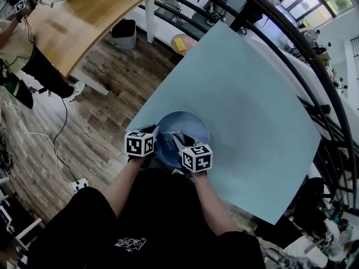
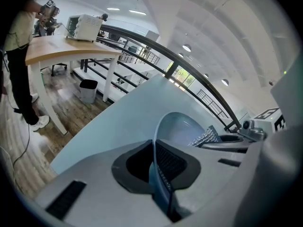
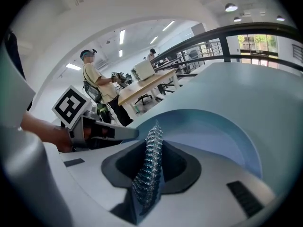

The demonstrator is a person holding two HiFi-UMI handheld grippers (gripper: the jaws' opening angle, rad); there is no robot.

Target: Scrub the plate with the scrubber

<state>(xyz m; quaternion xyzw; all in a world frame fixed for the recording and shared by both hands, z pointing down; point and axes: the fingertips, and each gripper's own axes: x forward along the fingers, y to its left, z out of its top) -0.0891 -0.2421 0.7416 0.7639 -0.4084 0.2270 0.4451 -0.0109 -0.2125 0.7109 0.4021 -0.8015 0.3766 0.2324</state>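
Left gripper (image 2: 157, 164) clenched on plate (image 2: 182, 126) rim, likely pinning it at near edge of table (image 1: 241, 105). Right gripper (image 3: 150, 169) pinches scrubber (image 3: 152, 141), free end over plate's hollow, placed to rub against a steadied dish.

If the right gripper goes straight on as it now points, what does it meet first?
Probably the plate, its inner face: the right gripper, shut on the scrubber, points into the hollow. How near is unclear.
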